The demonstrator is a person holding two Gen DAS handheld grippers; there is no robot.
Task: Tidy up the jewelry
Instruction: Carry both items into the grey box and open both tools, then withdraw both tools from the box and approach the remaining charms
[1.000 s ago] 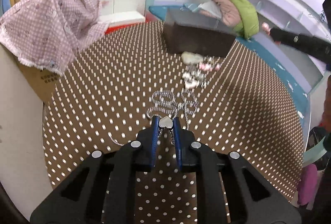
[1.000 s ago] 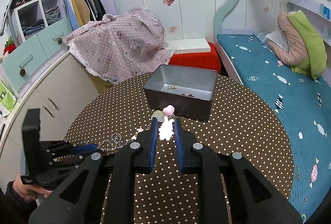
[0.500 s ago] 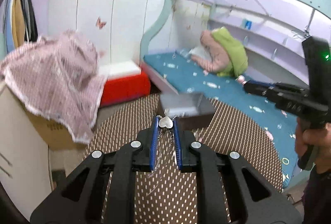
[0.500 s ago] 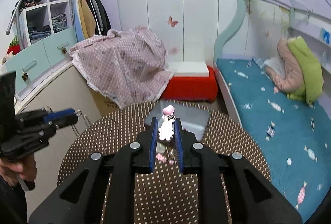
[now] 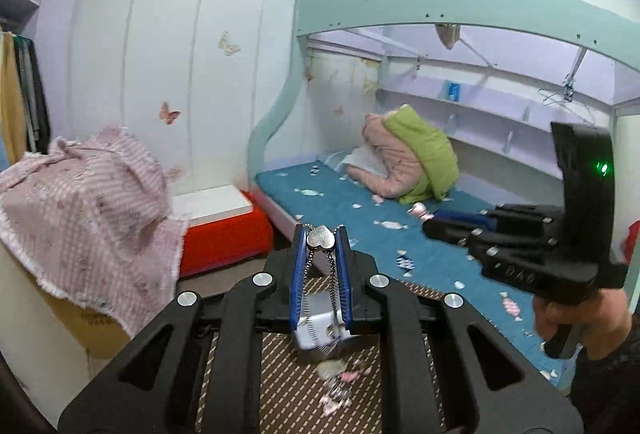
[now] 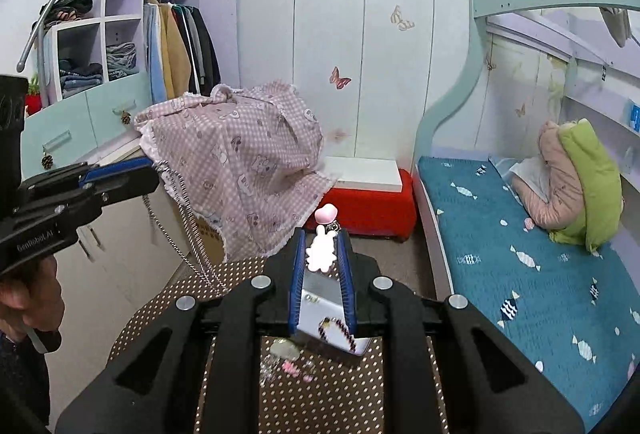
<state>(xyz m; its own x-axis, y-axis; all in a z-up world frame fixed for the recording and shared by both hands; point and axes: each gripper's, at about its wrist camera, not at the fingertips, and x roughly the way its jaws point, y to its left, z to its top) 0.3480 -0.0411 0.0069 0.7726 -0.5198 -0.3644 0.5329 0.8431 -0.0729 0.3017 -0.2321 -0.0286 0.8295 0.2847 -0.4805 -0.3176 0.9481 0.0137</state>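
Left wrist view: left gripper (image 5: 321,238) is clamped on a heart pendant (image 5: 320,236), held high so its chain (image 5: 335,290) hangs free of the dotted table (image 5: 288,386). The box (image 5: 316,334) sits directly below, with loose jewelry (image 5: 340,380) beside it.

Right wrist view: right gripper (image 6: 321,246) pinches a pale charm (image 6: 320,254) above the same box (image 6: 324,290), likely for dropping in. A beaded bracelet (image 6: 339,330) already lies inside.

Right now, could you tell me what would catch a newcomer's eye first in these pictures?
Probably the silver heart pendant clamped in the left gripper, its chain dangling over the polka-dot table. Next, the pink-and-white charm clamped in the right gripper, above the grey jewelry box.
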